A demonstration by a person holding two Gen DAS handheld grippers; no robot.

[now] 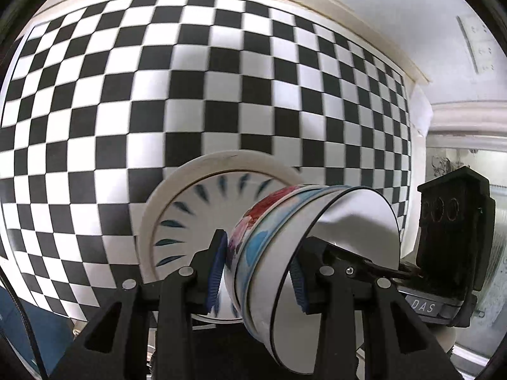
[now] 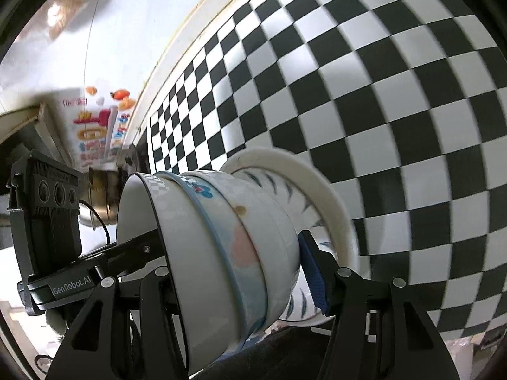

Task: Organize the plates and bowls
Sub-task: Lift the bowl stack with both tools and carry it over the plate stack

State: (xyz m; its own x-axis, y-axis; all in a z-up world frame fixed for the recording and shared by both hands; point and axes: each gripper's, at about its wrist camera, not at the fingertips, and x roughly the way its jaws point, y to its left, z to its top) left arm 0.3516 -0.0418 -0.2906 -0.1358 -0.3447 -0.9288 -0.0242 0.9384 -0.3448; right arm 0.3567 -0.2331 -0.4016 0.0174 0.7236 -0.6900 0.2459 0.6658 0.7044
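Observation:
A stack of nested bowls with red, blue and white patterns rests on two stacked plates over a black-and-white checkered cloth. My left gripper is shut on one side of the bowl stack, one finger inside the top white bowl and one outside. My right gripper is shut on the opposite side of the same stack, one finger inside and one between stack and plates. Each view shows the other gripper beyond the bowls.
The checkered cloth's edge meets a cream table rim. A colourful poster hangs on the wall beyond the table's end. A metal pot stands in the background.

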